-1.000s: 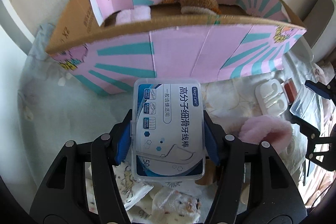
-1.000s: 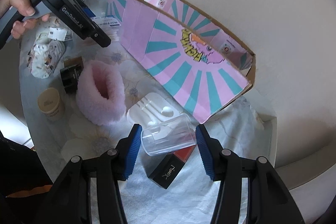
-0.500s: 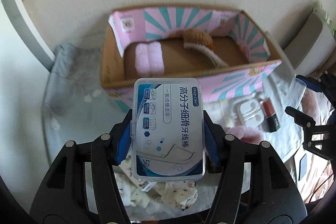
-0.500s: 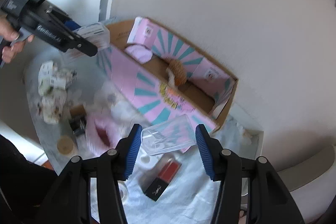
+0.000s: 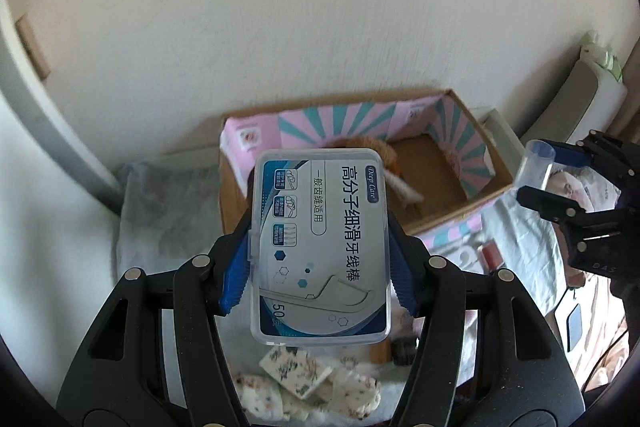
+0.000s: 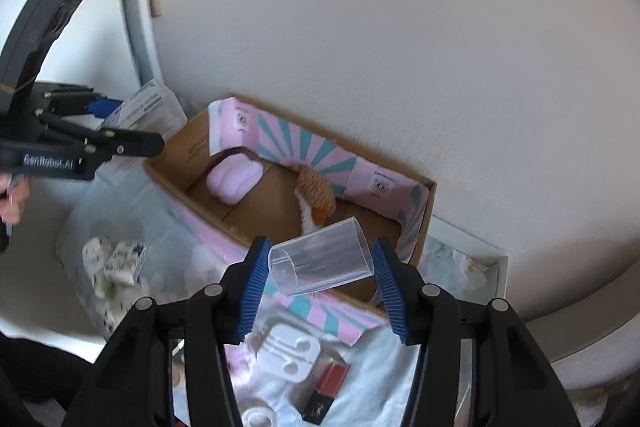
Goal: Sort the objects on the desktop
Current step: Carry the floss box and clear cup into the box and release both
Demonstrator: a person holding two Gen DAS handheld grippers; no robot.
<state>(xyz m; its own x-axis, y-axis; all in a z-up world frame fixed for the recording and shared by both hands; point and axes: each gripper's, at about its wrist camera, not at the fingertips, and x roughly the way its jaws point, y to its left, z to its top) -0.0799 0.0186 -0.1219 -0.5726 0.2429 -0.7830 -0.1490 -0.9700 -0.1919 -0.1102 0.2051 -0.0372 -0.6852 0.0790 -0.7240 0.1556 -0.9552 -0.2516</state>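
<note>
Left wrist view: my left gripper (image 5: 320, 259) clamps the clear plastic floss-pick case (image 5: 320, 243), now raised above the pink-and-teal cardboard box (image 5: 452, 187). My right gripper (image 6: 320, 279) grips the transparent plastic cup (image 6: 322, 263), likewise lifted over it.

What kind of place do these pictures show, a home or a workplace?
Most likely a home, perhaps a bedroom. A cloth-covered table against a plain wall holds personal things: a lipstick, a floss pick box and a pink patterned cardboard box with soft toys inside.
</note>
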